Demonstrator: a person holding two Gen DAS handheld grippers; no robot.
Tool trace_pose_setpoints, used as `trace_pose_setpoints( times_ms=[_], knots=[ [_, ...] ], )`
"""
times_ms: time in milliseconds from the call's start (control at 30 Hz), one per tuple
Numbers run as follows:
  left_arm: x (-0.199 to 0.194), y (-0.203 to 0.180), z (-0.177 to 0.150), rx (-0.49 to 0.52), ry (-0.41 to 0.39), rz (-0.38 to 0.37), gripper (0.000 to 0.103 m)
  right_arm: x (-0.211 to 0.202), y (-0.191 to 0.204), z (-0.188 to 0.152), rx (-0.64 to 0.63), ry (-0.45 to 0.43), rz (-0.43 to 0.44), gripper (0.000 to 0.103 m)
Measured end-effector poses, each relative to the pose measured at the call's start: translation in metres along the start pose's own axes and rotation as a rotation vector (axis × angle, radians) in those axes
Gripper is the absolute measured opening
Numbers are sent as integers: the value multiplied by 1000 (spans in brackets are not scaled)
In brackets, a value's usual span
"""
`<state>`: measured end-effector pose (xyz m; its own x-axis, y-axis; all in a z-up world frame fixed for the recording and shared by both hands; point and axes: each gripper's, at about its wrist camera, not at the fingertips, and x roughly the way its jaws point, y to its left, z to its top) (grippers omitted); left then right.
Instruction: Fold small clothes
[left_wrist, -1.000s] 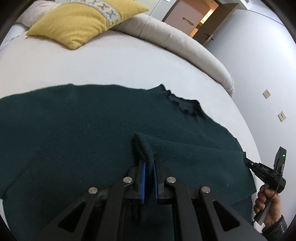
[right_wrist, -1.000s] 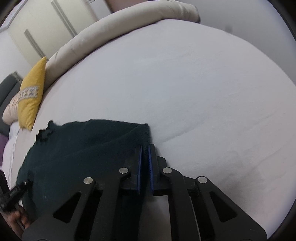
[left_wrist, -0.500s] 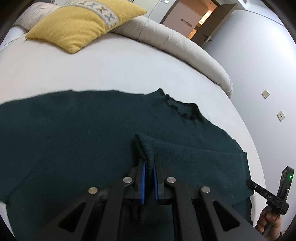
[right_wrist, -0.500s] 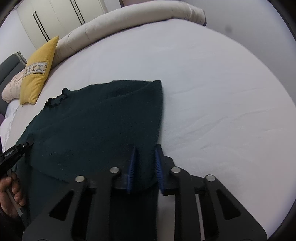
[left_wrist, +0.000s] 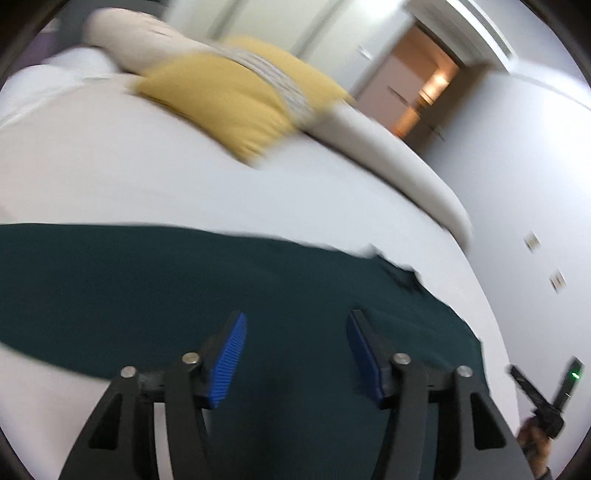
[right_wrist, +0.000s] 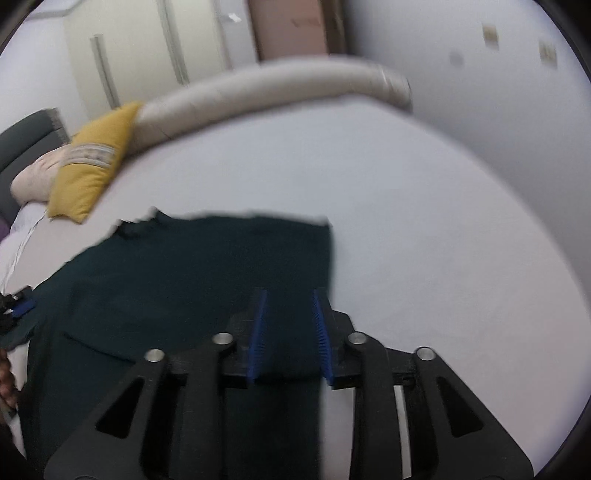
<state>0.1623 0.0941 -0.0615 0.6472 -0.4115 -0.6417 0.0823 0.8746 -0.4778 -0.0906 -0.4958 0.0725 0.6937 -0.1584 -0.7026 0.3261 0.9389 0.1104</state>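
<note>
A dark green knit sweater (left_wrist: 155, 280) lies flat on the white bed (left_wrist: 110, 173), its right side folded over. It also shows in the right wrist view (right_wrist: 199, 273). My left gripper (left_wrist: 295, 325) is wide open above the sweater's middle, holding nothing. My right gripper (right_wrist: 289, 306) is open above the sweater's folded right edge, with cloth lying between and below the blue pads (right_wrist: 256, 332). The right gripper's body shows at the lower right of the left wrist view (left_wrist: 546, 398). Both views are blurred by motion.
A yellow pillow (left_wrist: 229, 107) and a long beige bolster (left_wrist: 388, 162) lie along the bed's far side. The pillow (right_wrist: 92, 166) and bolster (right_wrist: 258, 92) also show in the right wrist view. An open doorway (left_wrist: 424, 85) and a grey wall stand beyond.
The left gripper has let go of the sweater fold and opened wide. The right gripper opened and pulled back from the folded edge. Both have lifted a little.
</note>
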Motion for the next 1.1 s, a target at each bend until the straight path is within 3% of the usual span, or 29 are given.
trace_pose_setpoints(
  times_ms=[67, 100, 167, 267, 333, 400, 467, 533, 567, 633, 700, 900, 1100],
  knots=[
    [-34, 58, 8, -79, -49, 97, 61, -30, 30, 1, -59, -115, 3, 81],
    [-49, 86, 10, -124, -74, 142, 61, -41, 43, 0, -77, -174, 12, 90],
    [-84, 154, 14, -239, -124, 256, 62, -59, 72, -3, -134, -245, 45, 94],
    [-117, 220, 16, -328, -179, 404, 71, -59, 109, -3, -175, -186, 166, 94],
    [-124, 260, 16, -381, -165, 493, 76, -58, 124, -6, -168, -142, 230, 94],
    [-122, 288, 13, -448, -137, 494, 76, -52, 141, -9, -175, -67, 305, 93],
    [-119, 297, 12, -464, -135, 467, 76, -47, 153, -14, -173, -22, 325, 91],
    [-115, 293, 18, -433, -130, 473, 74, -42, 162, -18, -167, 12, 344, 84],
    [-111, 290, 20, -427, -125, 456, 68, -38, 165, -20, -154, 32, 351, 79],
    [-103, 289, 27, -427, -97, 416, 28, -34, 166, -22, -131, 61, 359, 78],
    [-95, 284, 34, -418, -73, 398, 19, -33, 167, -27, -121, 65, 347, 78],
    [-103, 235, 47, -351, -125, 341, 15, -36, 144, -33, -61, 61, 341, 78],
    [-72, 87, 48, -94, -88, 156, 14, -23, 107, -40, 45, 93, 361, 78]
  ],
)
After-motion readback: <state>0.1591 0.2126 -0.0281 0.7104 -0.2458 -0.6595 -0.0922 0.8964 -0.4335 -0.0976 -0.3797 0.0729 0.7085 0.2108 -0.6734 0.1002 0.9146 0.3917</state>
